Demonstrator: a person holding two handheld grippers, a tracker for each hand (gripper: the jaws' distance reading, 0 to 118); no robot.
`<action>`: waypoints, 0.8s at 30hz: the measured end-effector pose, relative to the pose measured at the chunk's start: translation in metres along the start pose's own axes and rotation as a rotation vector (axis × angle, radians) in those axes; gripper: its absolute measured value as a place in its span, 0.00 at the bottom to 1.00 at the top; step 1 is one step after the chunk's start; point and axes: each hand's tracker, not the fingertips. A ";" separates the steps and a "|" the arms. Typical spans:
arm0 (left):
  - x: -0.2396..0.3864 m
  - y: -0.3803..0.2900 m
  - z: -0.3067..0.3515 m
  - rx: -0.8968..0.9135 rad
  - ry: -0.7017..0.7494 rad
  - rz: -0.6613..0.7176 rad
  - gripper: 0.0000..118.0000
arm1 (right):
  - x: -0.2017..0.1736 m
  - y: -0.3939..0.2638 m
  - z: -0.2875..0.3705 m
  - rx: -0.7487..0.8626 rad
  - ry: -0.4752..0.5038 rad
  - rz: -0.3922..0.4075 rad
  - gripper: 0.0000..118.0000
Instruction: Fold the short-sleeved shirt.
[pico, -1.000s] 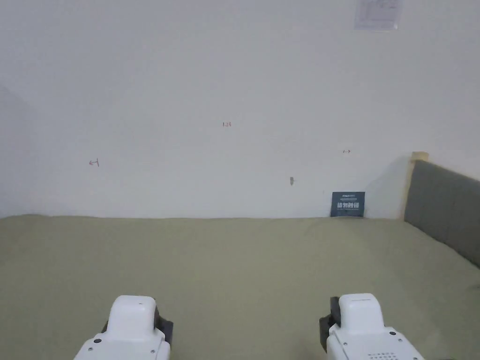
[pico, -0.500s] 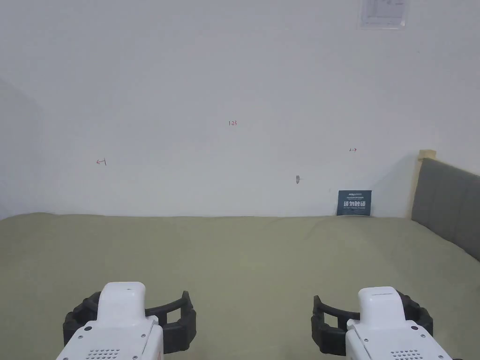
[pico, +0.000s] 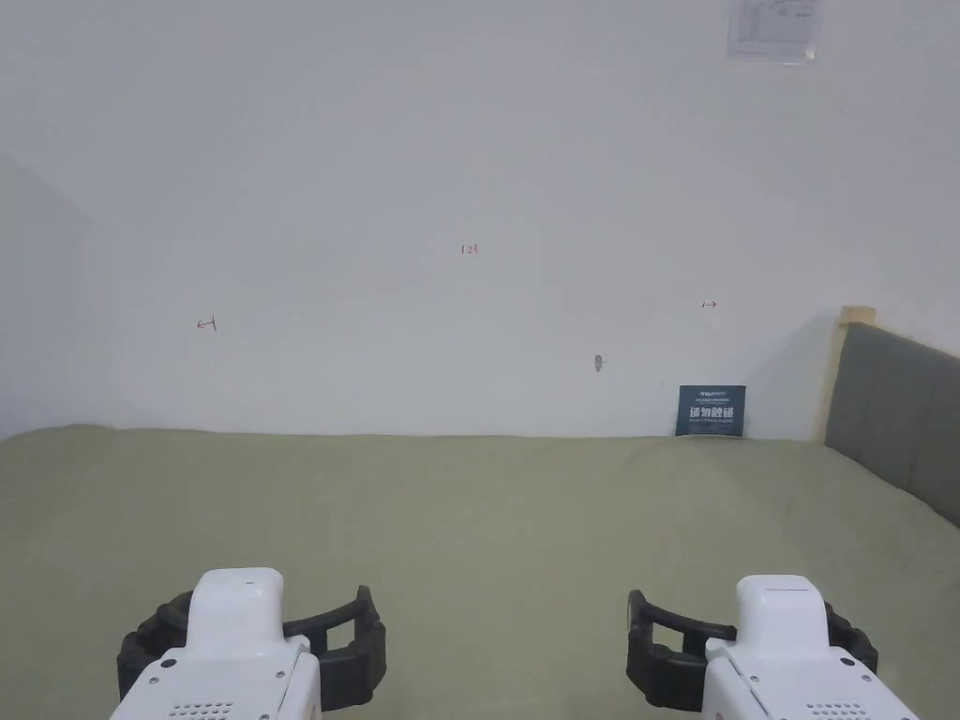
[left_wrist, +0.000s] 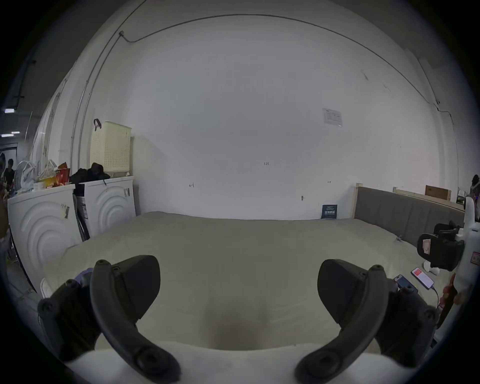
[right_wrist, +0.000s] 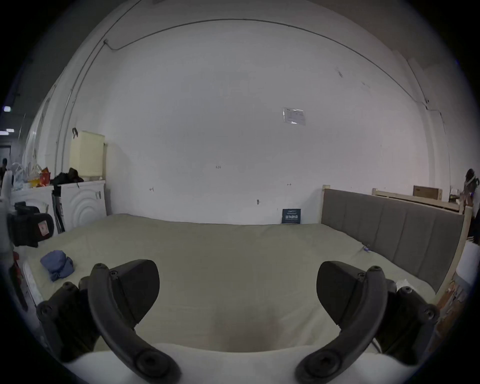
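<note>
Jaws spread wide on both, nothing held. Left gripper (pico: 251, 647) and right gripper (pico: 750, 652) hover side by side, well apart, over the near edge of the bed (pico: 487, 506) w/ olive sheet. Shirt (right_wrist: 57, 264), blue, lies bunched at the bed's near-left corner, left of both grippers, not touching them. Two phones (left_wrist: 413, 281) rest near right on the sheet. Grey headboard (pico: 895, 412) on the right, white wall (pico: 469, 187) at the far side.

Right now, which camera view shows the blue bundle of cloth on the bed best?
The right gripper view: the blue bundle of cloth lies crumpled at the bed's left edge, unobstructed. In the left gripper view, just a small bluish patch peeks past the left jaw, too little to identify. The head view looks over the bed farther ahead.
</note>
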 end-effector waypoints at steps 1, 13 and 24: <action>0.000 0.000 0.000 -0.006 0.001 0.002 1.00 | -0.001 0.000 0.000 -0.003 -0.005 -0.003 1.00; 0.003 -0.004 0.007 0.016 -0.001 0.001 1.00 | 0.009 -0.011 -0.007 -0.009 -0.009 -0.005 1.00; 0.001 -0.006 -0.001 -0.010 0.006 -0.004 1.00 | 0.007 -0.005 -0.008 -0.017 -0.066 0.014 1.00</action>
